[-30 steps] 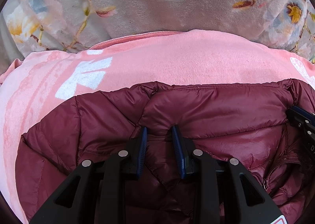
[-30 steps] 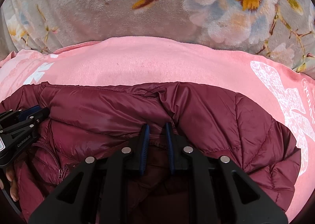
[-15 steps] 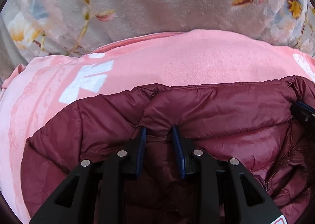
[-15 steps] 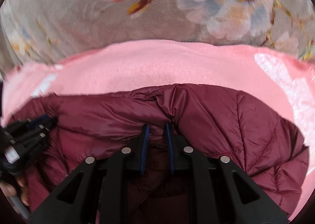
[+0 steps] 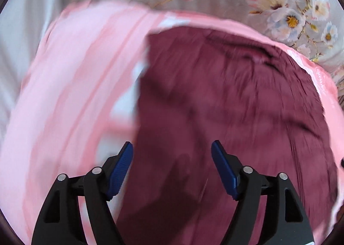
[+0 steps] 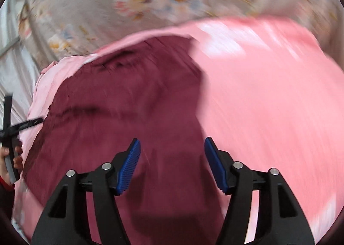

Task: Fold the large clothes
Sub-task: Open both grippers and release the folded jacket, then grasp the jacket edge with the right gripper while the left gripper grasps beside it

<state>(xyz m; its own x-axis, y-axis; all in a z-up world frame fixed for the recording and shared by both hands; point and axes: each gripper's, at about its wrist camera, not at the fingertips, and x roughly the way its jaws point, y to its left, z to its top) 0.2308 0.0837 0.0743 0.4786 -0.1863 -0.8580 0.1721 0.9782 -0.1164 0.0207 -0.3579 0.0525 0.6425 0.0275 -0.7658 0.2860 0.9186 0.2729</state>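
I have both grippers, left gripper (image 5: 172, 171) and right gripper (image 6: 172, 165), with jaws opening and empty above the maroon puffer jacket (image 5: 225, 105), which lies folded on the pink blanket (image 5: 75, 94) on the bed. Next I judge it needs regrasping for another fold.

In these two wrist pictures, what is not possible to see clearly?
- Left wrist view: the maroon jacket has its quilting and zipper smeared by motion blur; its near part is hidden behind the left gripper.
- Right wrist view: the print on the pink blanket is blurred; the hand is cut by the left edge.
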